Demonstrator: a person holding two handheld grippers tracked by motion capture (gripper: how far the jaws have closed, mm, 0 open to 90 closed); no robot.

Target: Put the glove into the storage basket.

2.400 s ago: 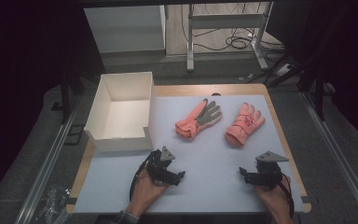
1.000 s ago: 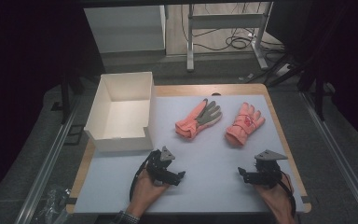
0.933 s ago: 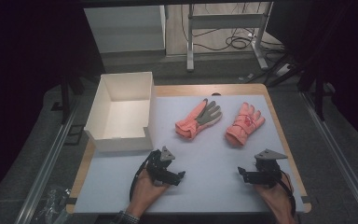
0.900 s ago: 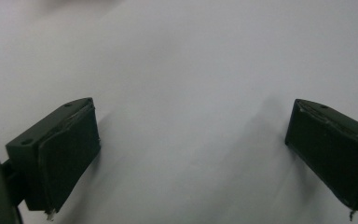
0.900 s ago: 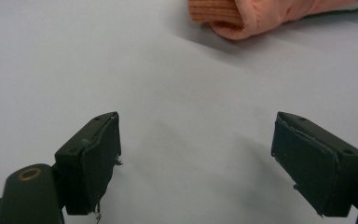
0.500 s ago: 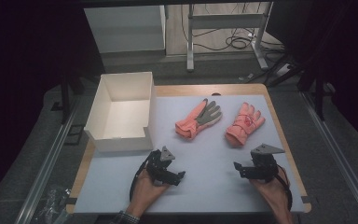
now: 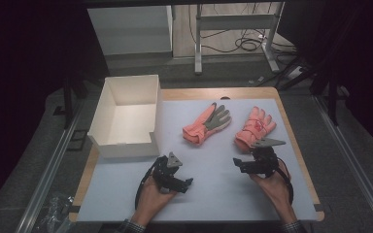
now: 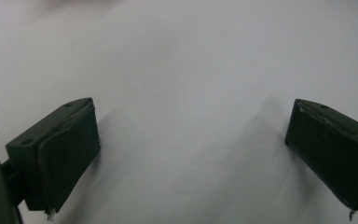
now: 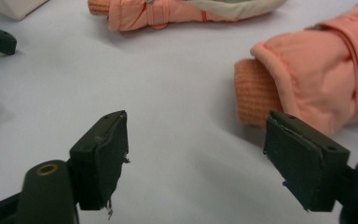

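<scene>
Forward we have moved our right hand-held gripper (image 7: pixel 240 164) — jaws wide, near the right glove's (image 7: pixel 255 127) ribbed cuff. Our left hand-held gripper (image 7: pixel 184 183) gapes over the smooth surface (image 7: pixel 213 194).

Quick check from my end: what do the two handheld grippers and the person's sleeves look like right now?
Both are black handheld units. The left gripper and the right gripper each carry a grey three-cornered plate on top and trail a dark cable back past the wrist. Their jaws are blocky black pads with small screw holes and slightly frayed edges. A checked cuff shows at the left wrist, and a dark cuff at the right.
</scene>
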